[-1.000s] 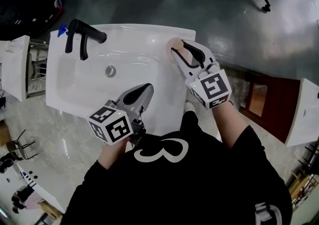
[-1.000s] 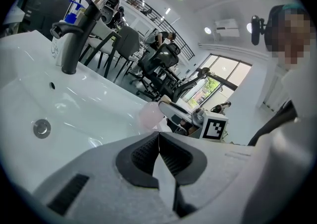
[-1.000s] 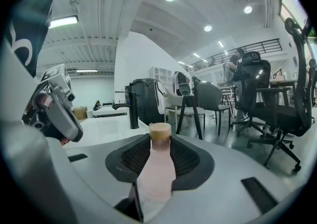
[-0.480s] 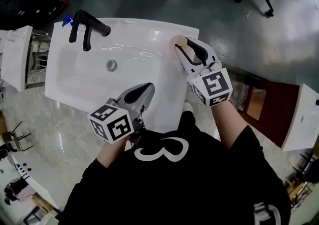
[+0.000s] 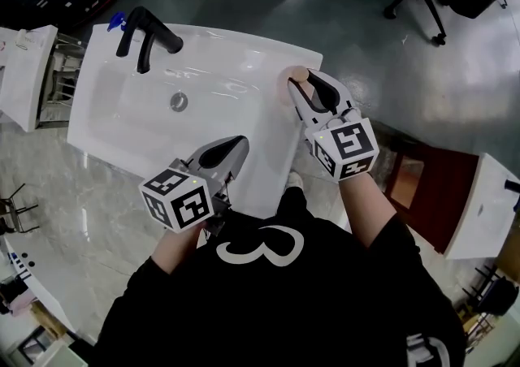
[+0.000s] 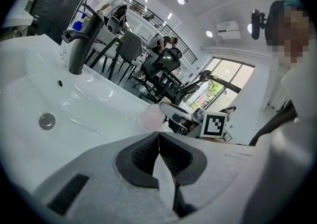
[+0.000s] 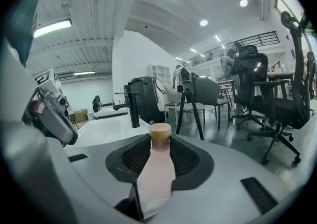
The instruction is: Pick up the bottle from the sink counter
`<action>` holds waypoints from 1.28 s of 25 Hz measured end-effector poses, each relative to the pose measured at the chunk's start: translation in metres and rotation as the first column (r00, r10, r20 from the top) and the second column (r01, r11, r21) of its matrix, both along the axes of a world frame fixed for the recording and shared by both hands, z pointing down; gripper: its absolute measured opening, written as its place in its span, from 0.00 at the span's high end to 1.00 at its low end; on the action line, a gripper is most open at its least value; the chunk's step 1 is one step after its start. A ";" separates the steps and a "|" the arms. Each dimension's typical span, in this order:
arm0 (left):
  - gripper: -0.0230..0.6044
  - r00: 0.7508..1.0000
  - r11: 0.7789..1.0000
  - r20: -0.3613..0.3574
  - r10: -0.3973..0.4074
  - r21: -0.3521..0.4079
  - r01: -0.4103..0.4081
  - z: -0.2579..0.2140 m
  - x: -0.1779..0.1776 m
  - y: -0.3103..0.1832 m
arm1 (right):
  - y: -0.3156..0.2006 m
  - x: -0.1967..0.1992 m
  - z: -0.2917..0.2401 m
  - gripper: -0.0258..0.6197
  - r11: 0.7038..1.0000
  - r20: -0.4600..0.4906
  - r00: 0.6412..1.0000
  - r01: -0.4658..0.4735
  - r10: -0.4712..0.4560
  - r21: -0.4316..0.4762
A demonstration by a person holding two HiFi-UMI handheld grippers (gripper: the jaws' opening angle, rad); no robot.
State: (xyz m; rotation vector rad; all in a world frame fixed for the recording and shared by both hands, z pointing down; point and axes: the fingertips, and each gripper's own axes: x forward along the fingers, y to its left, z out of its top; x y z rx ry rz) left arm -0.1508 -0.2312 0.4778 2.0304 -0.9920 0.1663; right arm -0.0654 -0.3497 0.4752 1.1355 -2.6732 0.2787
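Bottle (image 5: 298, 75), one, pink, stands at the sink's (image 5: 244, 57) right rim, gripped by the right hand-held gripper (image 5: 302, 81). The left hand-held gripper (image 5: 241, 143), clenched and empty, hovers over the sink's near edge. One black tap (image 5: 150, 32).

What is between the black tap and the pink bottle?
Nothing but bare white sink. The head view shows no object lying between the black tap and the pink bottle.

An open office hall is suggested. Black swivel chairs (image 7: 257, 84) and a white ceramic washbasin (image 5: 219, 105) are seen on polished grey floor (image 5: 357, 24).
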 end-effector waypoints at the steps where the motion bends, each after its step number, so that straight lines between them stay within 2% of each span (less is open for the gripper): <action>1: 0.94 1.000 1.000 0.000 -0.004 0.002 0.004 -0.001 0.001 0.001 | 0.002 0.001 -0.001 0.77 1.000 0.000 1.000 0.005 -0.005 -0.001; 19: 0.94 0.997 0.995 -0.009 -0.080 0.059 0.081 -0.025 0.036 0.032 | 0.053 0.024 -0.034 0.77 0.995 0.035 0.994 0.102 -0.102 0.005; 32: 0.94 0.992 0.982 -0.029 -0.120 0.142 0.123 -0.059 0.065 0.058 | 0.102 0.046 -0.076 0.77 0.980 0.051 0.979 0.193 -0.195 0.041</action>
